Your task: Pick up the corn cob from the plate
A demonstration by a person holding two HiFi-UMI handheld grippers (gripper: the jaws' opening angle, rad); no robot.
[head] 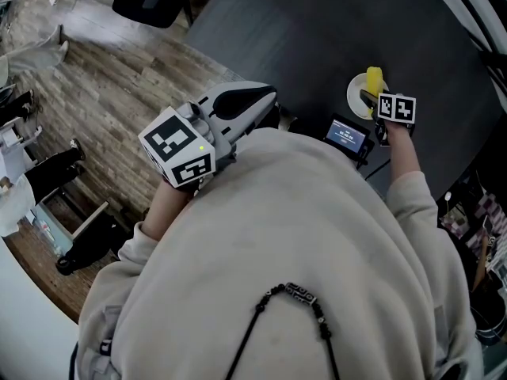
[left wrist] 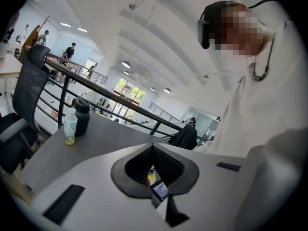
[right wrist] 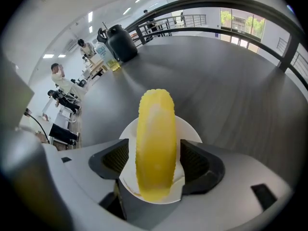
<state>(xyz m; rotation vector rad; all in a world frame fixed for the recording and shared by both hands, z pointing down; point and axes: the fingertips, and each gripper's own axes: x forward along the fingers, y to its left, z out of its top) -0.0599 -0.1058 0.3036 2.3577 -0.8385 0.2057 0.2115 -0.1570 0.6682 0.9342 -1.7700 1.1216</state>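
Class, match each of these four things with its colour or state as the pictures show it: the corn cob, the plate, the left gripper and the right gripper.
Column one:
1. corn cob
2. plate
3. left gripper
4. right gripper

Column two:
A. jaws together, nothing held
B. yellow, lying on the plate
C. jaws apart, one on either side of the cob
D. white, round, under the cob

Pairs: 1-B, 2-D, 3-A, 4-C

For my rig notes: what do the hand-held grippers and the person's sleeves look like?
The left hand-held gripper and right hand-held gripper have pale grey bodies with black ribbed pads; each bears a white cube with black square markers. The sleeves are cream.
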